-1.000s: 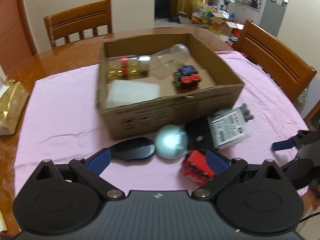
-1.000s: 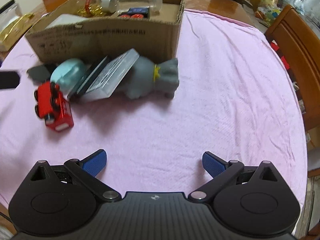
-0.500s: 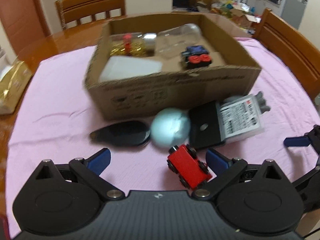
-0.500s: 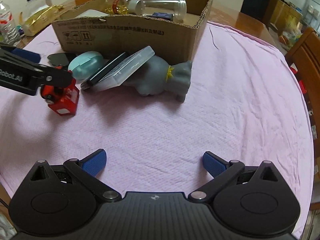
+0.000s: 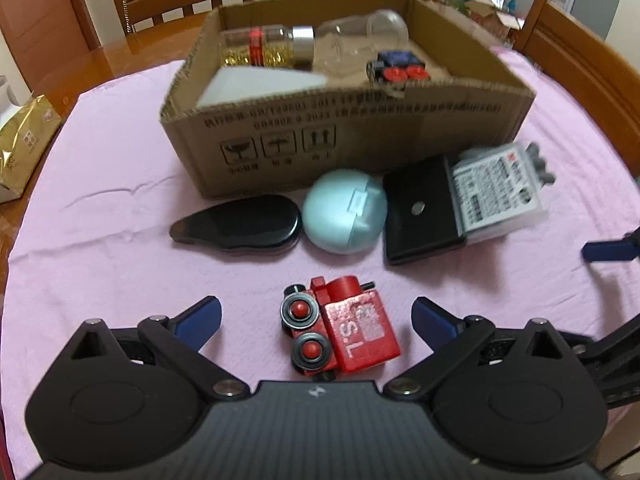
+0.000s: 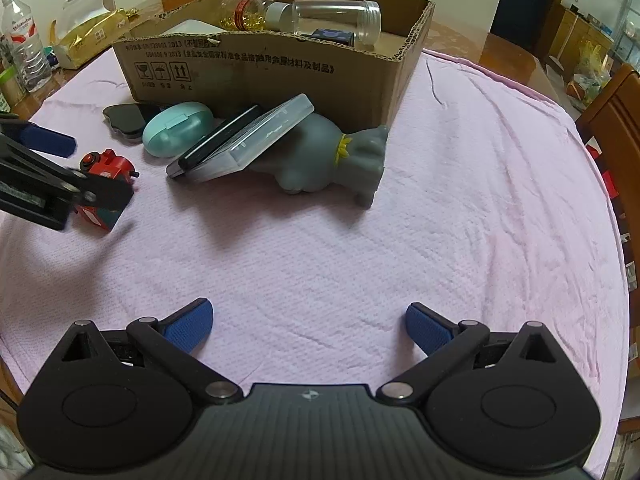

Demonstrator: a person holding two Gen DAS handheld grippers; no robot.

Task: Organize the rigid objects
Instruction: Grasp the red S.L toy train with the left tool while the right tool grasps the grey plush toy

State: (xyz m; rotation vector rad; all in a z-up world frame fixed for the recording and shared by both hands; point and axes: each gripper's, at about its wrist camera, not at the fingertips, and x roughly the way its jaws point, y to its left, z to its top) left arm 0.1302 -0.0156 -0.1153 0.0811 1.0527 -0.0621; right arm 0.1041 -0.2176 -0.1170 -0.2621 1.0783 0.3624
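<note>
A red toy train (image 5: 344, 324) lies on the pink cloth between the open fingers of my left gripper (image 5: 316, 318); it also shows in the right wrist view (image 6: 106, 168), partly hidden by the left gripper. Beyond it lie a black oval piece (image 5: 240, 226), a mint case (image 5: 344, 216), a black pad (image 5: 424, 212), a clear plastic case (image 5: 496, 196) and a grey toy figure (image 6: 340, 160), all before the cardboard box (image 5: 360, 136). The box holds a bottle, a clear jar, a white block and a blue toy. My right gripper (image 6: 308, 326) is open and empty over bare cloth.
A gold packet (image 5: 24, 144) lies at the table's left edge. Water bottles (image 6: 24, 48) and a jar stand at the far left. Wooden chairs (image 5: 580, 64) stand around the table.
My left gripper has moved over the red train, which now lies centred between its fingers. My right gripper has drawn back a little and turned left.
</note>
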